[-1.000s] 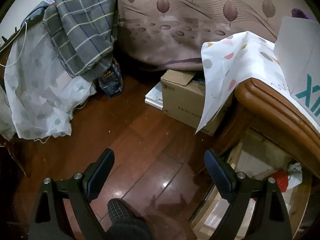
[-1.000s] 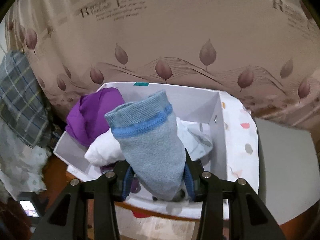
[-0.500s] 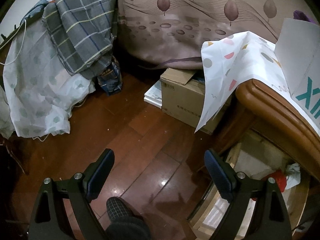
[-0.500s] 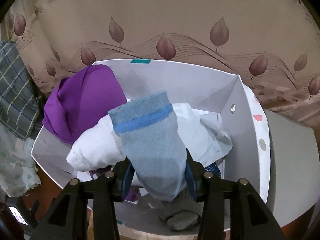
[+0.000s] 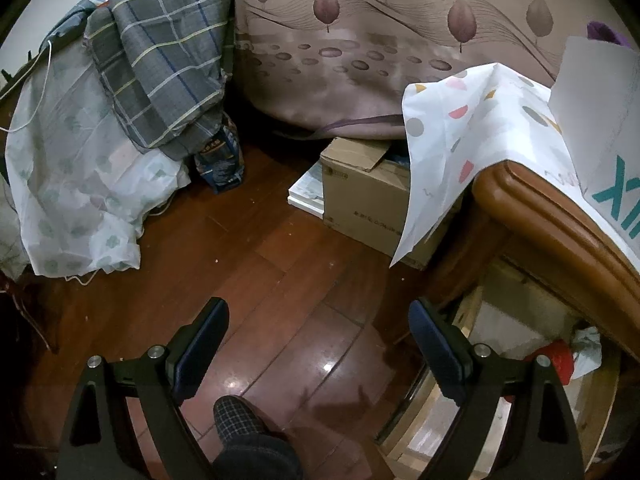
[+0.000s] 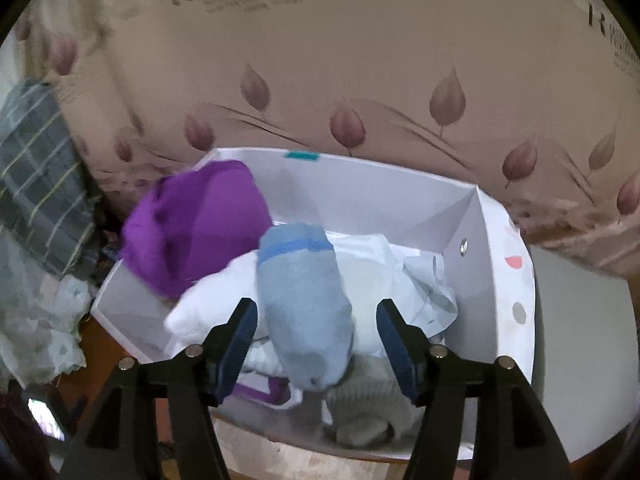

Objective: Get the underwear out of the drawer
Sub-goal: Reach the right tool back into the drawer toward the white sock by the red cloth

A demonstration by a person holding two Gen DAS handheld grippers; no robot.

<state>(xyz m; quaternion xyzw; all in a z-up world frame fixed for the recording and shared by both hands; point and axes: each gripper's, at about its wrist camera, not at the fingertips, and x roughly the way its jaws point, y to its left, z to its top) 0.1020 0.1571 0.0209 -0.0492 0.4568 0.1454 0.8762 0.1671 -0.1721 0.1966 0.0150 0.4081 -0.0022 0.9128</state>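
The left gripper [image 5: 318,344] hung with its jaws spread wide and nothing between them, above a dark wooden floor [image 5: 256,264]. Ahead of it a cardboard box [image 5: 364,196] sat on that floor, beside a carved wooden cabinet [image 5: 556,232] draped with a dotted white cloth [image 5: 472,136]; below the cabinet's edge an open drawer [image 5: 516,320] showed crumpled items. The right gripper [image 6: 316,338] had just been letting go: its jaws had been opening, and the light blue underwear [image 6: 308,304] stood between the pads without being pressed. That garment lay in a white box [image 6: 476,248] on the cabinet top, resting on white clothes [image 6: 216,308] near the box's front edge, with a purple garment [image 6: 200,224] at the left corner.
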